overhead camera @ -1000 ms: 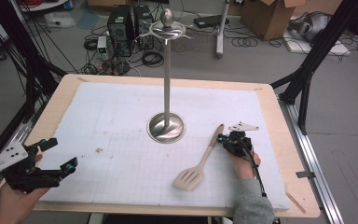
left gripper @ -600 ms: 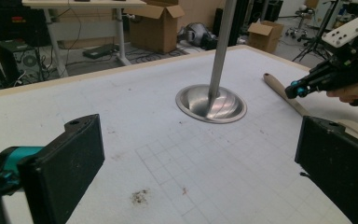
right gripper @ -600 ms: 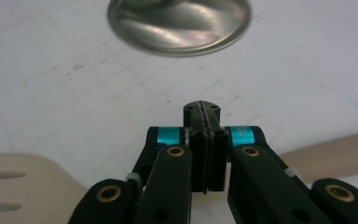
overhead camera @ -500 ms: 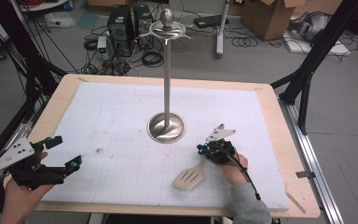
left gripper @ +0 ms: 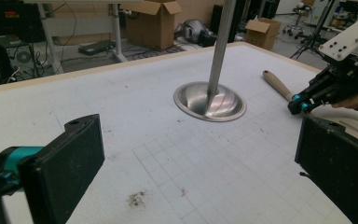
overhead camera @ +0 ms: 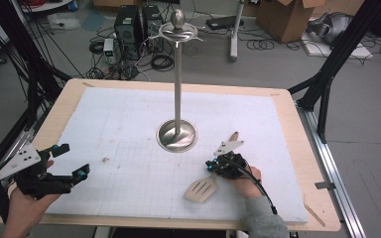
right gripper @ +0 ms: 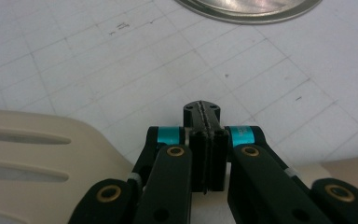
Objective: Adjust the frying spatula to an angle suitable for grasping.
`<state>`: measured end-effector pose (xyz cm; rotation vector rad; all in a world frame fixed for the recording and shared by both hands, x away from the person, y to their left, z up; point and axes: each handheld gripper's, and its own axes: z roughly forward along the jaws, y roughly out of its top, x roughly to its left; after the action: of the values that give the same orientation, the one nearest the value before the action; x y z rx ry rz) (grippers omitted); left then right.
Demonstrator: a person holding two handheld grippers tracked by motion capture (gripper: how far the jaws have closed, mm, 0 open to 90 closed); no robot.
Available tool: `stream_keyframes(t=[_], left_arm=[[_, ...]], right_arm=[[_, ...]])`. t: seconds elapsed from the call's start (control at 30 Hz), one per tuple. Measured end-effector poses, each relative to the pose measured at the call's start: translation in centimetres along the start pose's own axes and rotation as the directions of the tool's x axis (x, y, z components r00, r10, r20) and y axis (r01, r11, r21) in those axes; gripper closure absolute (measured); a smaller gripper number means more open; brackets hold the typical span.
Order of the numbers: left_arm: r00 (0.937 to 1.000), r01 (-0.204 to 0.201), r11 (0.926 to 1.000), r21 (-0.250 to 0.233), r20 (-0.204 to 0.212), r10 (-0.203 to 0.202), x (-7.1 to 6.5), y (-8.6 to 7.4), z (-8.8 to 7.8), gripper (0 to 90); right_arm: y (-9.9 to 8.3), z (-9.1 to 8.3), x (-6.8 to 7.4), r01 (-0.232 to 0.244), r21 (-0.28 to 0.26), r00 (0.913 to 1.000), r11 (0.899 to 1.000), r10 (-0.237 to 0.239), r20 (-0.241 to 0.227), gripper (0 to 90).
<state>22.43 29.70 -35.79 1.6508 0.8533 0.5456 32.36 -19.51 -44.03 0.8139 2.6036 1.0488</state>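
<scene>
Bench (overhead camera: 287, 119): one, white gridded mat on top. Stand (overhead camera: 177, 89): one metal pole on a round base, mid-bench, its hooks bare.

Spatula (overhead camera: 202, 190): one, flat on the mat. Over the last second it has swung, blade now nearer the front edge, handle running under the right tongs (overhead camera: 216, 164).

Right tongs pressed together above the handle, gripping nothing. Left tongs (overhead camera: 72, 161) spread wide, empty, near the left edge.

Likely repositioning before a proper pickup.

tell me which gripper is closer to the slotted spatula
The right gripper, poised right over the spatula's handle near the blade. The left gripper is far off by the table's left edge, jaws wide apart.
</scene>
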Motion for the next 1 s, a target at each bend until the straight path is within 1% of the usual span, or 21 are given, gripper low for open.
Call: stream_keyframes(t=[0.17, 0.23, 0.3, 0.4, 0.53, 0.67, 0.77, 1.0], left_arm=[[0.9999, 0.001, 1.0, 0.0, 0.014, -0.001, -0.1, 0.1, 0.4, 1.8], [0.9997, -0.001, 1.0, 0.003, 0.023, 0.001, -0.1, 0.2, 0.8, 1.8], [0.9997, 0.001, 1.0, 0.003, 0.023, -0.001, -0.1, 0.2, 0.9, 1.8], [0.9995, -0.003, 1.0, 0.009, 0.033, 0.003, -0.1, 0.3, 1.3, 1.7], [0.999, -0.001, 1.0, 0.003, 0.046, 0.001, -0.1, 0.4, 1.7, 1.8], [0.9986, -0.001, 1.0, 0.003, 0.053, 0.0, -0.1, 0.5, 2.1, 1.8], [0.9983, -0.001, 1.0, 0.005, 0.059, 0.0, -0.1, 0.5, 2.3, 1.8], [0.9981, 0.003, 1.0, -0.001, 0.061, -0.003, 0.0, 0.6, 2.4, 1.8]], right_arm=[[-0.5, -0.2, 0.0, -0.019, -0.008, 0.9997, 1.0, 0.019, -0.013, 90.0], [-0.6, -0.4, 0.1, -0.019, -0.003, 0.9997, 1.0, 0.019, -0.013, 90.0], [-0.8, -0.5, 0.2, -0.025, -0.001, 0.9996, 1.0, 0.025, -0.014, 90.0], [-1.1, -0.7, 0.1, -0.046, -0.011, 0.9987, 0.999, 0.045, -0.022, 90.0], [-1.4, -1.3, 0.2, -0.036, -0.014, 0.9993, 0.999, 0.036, -0.012, 90.0], [-1.8, -1.7, 0.2, -0.054, -0.032, 0.9985, 0.998, 0.053, -0.012, 90.0], [-1.9, -1.8, 0.3, -0.051, -0.028, 0.9987, 0.998, 0.051, -0.005, 90.0], [-2.4, -2.3, 0.2, -0.047, -0.032, 0.9988, 0.998, 0.047, -0.015, 90.0]])
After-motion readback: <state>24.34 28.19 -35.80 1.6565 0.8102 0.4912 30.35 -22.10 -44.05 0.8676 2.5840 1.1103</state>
